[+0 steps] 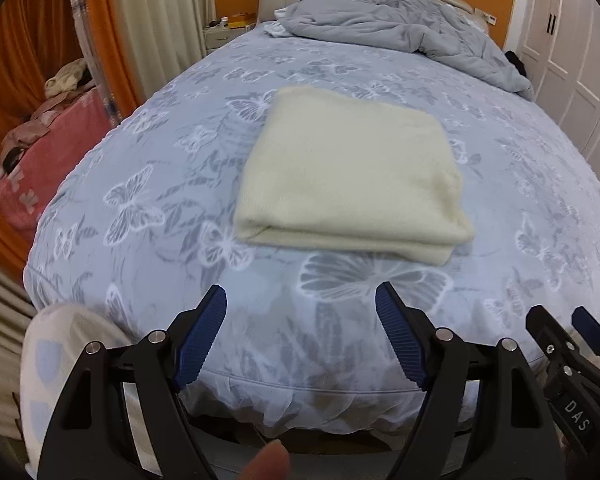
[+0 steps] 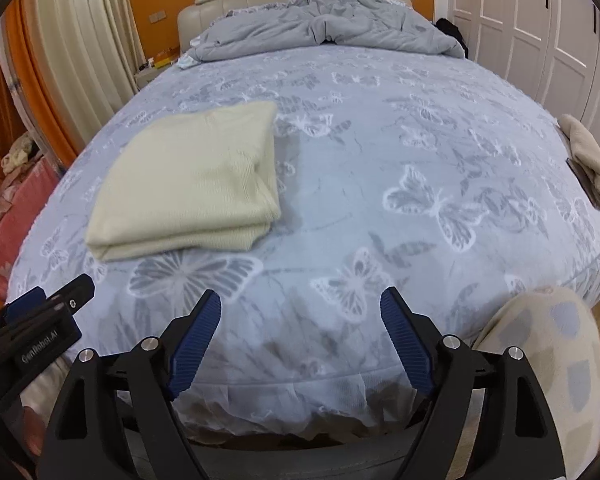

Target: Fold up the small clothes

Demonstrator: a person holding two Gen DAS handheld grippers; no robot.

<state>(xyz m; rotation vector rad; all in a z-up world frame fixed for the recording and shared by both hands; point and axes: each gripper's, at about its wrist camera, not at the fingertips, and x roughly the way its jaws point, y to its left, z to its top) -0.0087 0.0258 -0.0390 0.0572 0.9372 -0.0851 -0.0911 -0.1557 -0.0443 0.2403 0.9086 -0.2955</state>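
One folded cream knit garment (image 1: 352,172) lying flat on the blue butterfly-print bedspread (image 1: 148,184).
Two grippers hovering near the bed's near edge, left gripper (image 1: 300,336) and right gripper (image 2: 300,340) both spread, gripping nothing.

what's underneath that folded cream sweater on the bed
The folded cream sweater lies flat on the butterfly-print bedspread, which shows all around it. Whatever lies directly beneath its layers is covered and cannot be seen.

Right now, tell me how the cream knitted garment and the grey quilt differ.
The cream knitted garment is folded into a neat flat rectangle; the grey quilt lies crumpled. The garment sits near the foot of the bed, the quilt up by the headboard. The garment is far smaller. Both rest on the butterfly-print bedspread.
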